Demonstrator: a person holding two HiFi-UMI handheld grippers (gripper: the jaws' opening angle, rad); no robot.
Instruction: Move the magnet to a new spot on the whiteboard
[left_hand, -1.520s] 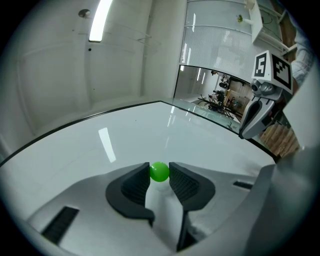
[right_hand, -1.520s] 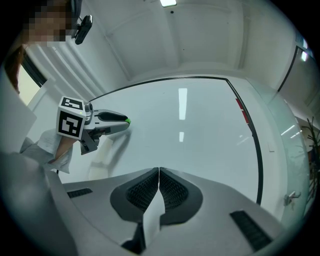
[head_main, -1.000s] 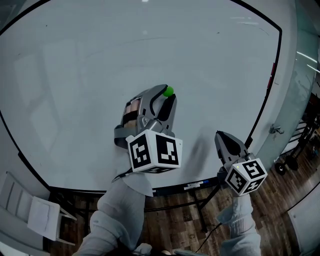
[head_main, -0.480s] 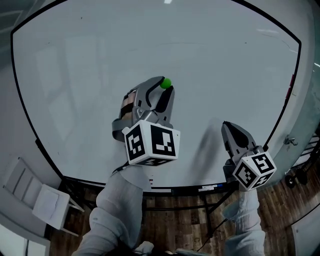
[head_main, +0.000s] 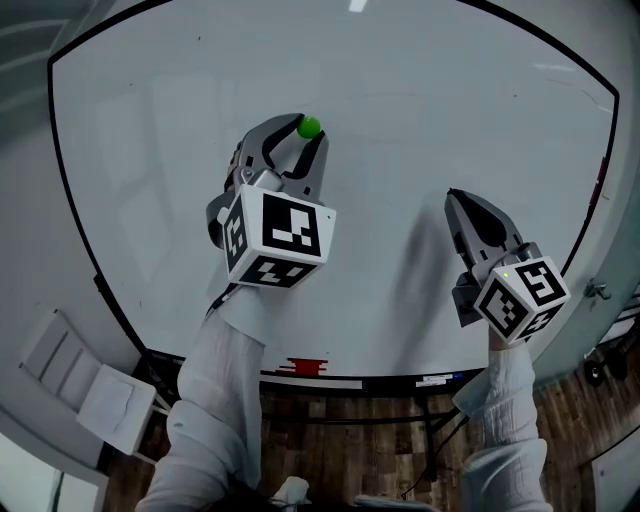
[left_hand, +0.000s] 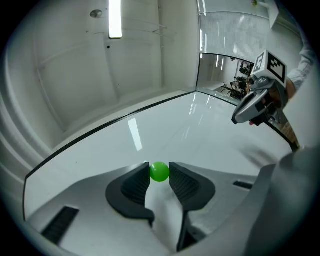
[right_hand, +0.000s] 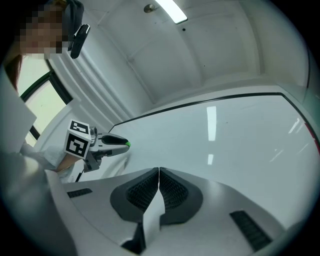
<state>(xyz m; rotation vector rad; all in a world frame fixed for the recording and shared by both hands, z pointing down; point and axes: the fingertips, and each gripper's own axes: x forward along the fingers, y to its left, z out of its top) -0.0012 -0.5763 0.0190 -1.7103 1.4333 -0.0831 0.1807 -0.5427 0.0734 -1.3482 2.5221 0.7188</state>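
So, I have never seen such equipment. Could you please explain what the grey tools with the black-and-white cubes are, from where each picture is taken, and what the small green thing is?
There is no robot here. A person holds a grey two-jaw tool, called a gripper, in each hand. The head view comes from a camera on the person's head, looking down at a large white whiteboard. The other two views come from a camera riding on each gripper, looking along its jaws. The black-and-white patterned cubes are parts of the grippers.

The left gripper is shut on a small round green magnet, pinched between its dark ribbed pads close to the board. Whether the magnet touches the board, I cannot tell. The right gripper is shut with nothing between its jaws, and points at the board further to the right.
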